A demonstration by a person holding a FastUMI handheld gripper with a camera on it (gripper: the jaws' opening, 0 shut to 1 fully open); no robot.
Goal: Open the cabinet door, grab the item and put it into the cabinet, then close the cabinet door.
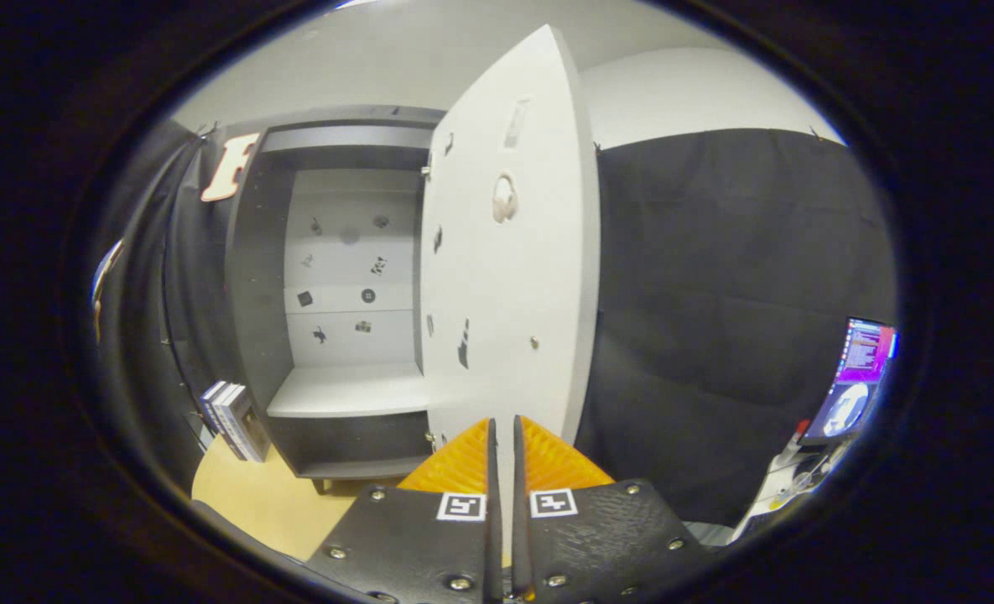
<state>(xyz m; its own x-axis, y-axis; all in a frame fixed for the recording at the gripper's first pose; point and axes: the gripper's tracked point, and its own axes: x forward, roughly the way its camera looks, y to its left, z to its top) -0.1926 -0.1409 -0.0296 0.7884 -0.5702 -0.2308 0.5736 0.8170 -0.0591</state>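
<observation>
A grey cabinet (253, 277) stands on a pale wooden table (253, 503), with a white back panel and a white shelf (346, 393) that carries nothing. Its white door (505, 277) is swung wide open toward me, showing small stickers and a little knob (534, 341). My gripper (503, 422) is just in front of the door's lower part, below the knob. Its fingers (463, 461) stand almost together with only a thin slit between them and nothing held. Left of the cabinet, a few books (232, 418) stand upright on the table.
Black cloth covers the booth wall to the right of the door and to the left of the cabinet. A lit monitor (859, 377) and small clutter sit far off at the right. The cabinet's lower compartment (354, 440) is dark.
</observation>
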